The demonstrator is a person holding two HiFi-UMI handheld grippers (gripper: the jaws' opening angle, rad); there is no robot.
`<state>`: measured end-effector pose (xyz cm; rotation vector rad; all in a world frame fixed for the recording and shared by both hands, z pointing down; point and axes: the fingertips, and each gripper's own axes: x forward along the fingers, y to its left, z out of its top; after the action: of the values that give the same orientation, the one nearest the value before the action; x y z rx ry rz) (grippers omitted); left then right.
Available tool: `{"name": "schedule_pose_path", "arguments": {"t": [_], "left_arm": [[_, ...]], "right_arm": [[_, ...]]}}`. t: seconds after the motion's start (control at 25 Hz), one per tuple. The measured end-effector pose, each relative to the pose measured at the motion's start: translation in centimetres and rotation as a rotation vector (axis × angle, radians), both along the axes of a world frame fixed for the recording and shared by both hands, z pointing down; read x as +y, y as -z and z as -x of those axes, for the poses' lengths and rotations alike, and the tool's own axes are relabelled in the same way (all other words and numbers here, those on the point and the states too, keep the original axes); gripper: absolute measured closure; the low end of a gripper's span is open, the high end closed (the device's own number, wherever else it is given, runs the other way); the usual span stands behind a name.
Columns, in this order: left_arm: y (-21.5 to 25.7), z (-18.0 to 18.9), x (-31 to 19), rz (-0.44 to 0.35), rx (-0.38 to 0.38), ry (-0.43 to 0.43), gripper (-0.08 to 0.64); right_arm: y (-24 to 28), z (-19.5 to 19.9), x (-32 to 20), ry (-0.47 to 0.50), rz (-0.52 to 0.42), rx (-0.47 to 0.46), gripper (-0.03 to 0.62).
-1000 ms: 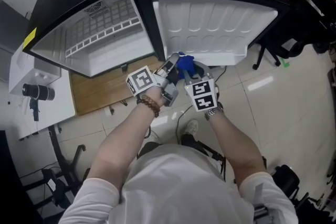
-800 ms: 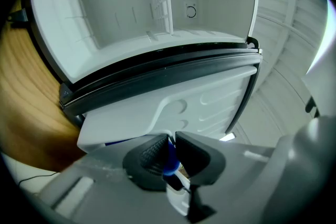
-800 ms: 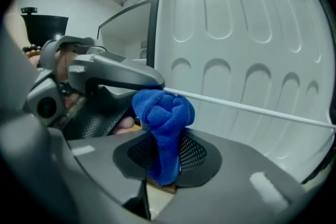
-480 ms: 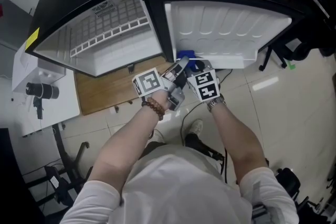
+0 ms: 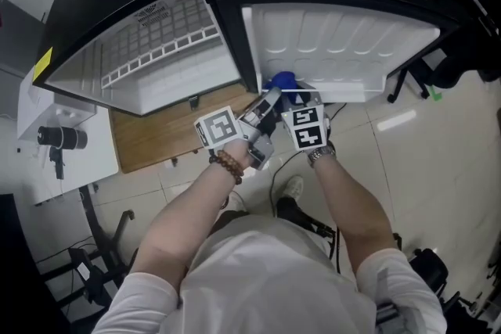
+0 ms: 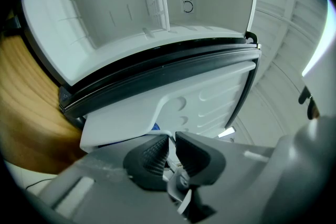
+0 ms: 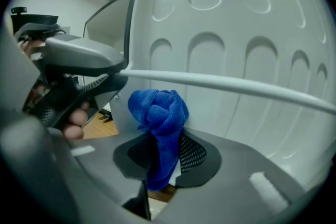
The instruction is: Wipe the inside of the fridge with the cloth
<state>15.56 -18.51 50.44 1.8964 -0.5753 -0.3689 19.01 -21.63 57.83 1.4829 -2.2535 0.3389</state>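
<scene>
Blue cloth [image 7: 157, 113], bunched into a loose wad, is gripped between the fingers of the right gripper [image 7: 160, 157]. The wad stands out beyond the fingertips, and a short tail hangs below them. The cloth is held low, just in front of the white moulded lining of the open door [image 7: 252, 18] and under the door's rail [image 7: 236, 86]. Whether it touches the lining cannot be made out. The fridge [image 5: 180, 82] compartment is seen to the left of the door in the head view, and the cloth is outside it.

The fingers of the left gripper [image 6: 170, 145] are closed almost together, with nothing seen between them. They are placed near one end of the rail.

The cloth is judged to be soft, light and limp. It will fold over or be dragged back when it is pressed along the plastic. A hold close behind the wad, as shown, is therefore preferred, so that a firm pad is offered to the surface. A hold on a corner alone would leave the cloth flapping and liable to be pulled from the fingers.
</scene>
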Motion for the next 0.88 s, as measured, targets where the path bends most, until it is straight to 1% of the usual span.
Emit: {"name": "schedule_pose_path", "arguments": {"t": [0.04, 0.08, 0.12, 0.16, 0.2, 0.24, 0.44, 0.6, 0.88], "left_arm": [[0.1, 0.0, 0.0, 0.0, -0.001, 0.001, 0.526], [0.2, -0.1, 0.1, 0.003, 0.016, 0.001, 0.526], [0.6, -0.5, 0.2, 0.012, 0.066, -0.005, 0.526], [1.3, -1.0, 0.4, 0.024, 0.132, -0.012, 0.526], [1.8, -1.3, 0.5, 0.032, 0.175, -0.016, 0.526], [2.0, -1.4, 0.5, 0.034, 0.19, -0.016, 0.526], [1.9, -1.3, 0.4, 0.039, 0.181, -0.013, 0.526], [1.8, -1.3, 0.3, 0.025, 0.166, -0.015, 0.526], [1.8, -1.2, 0.3, 0.028, 0.163, -0.005, 0.526]], "right_arm": [[0.0, -0.3, 0.1, -0.009, 0.0, 0.001, 0.508], [-0.1, -0.8, 0.1, -0.019, 0.001, 0.003, 0.509], [-0.1, -1.2, 0.2, -0.029, 0.002, 0.007, 0.509], [-0.2, -1.7, 0.2, -0.04, 0.002, 0.01, 0.509], [-0.2, -2.3, 0.2, -0.052, 0.003, 0.014, 0.509], [-0.3, -2.9, 0.2, -0.065, 0.004, 0.017, 0.509], [-0.4, -5.5, 0.4, -0.102, 0.01, 0.034, 0.509], [-0.6, -7.3, 0.6, -0.13, 0.014, 0.049, 0.509], [-0.7, -11.3, 0.9, -0.207, 0.023, 0.061, 0.509]]}}
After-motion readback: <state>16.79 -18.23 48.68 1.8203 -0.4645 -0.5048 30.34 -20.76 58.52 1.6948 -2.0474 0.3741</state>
